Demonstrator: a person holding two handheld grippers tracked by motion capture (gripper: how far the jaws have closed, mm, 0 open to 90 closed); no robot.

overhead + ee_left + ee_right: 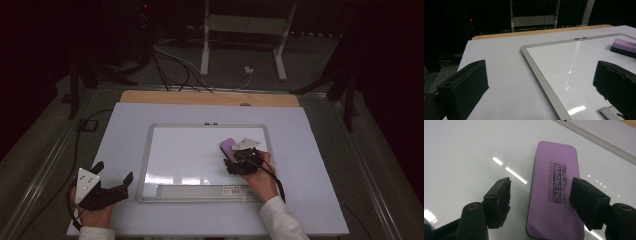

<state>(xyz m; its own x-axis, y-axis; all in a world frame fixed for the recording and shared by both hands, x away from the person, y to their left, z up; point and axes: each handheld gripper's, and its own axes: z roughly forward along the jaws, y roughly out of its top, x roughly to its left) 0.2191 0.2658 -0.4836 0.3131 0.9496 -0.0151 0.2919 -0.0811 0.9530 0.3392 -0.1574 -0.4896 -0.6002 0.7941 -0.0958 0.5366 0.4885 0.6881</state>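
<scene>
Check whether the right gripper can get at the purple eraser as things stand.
Probably yes: the right gripper is open, its jaws straddling the purple eraser lying flat on the whiteboard, with nothing between them.

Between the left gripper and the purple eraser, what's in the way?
From the left gripper, only bare table cover, the whiteboard's grey frame and blank board surface lie before the eraser, seen in the left gripper view.

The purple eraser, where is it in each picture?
High view: the purple eraser lies on the whiteboard's right half, just ahead of the right gripper.
Left gripper view: at the far right edge, on the board.
Right gripper view: centre, between the open jaws, label up.
Shared landmark: the whiteboard's silver frame.
</scene>
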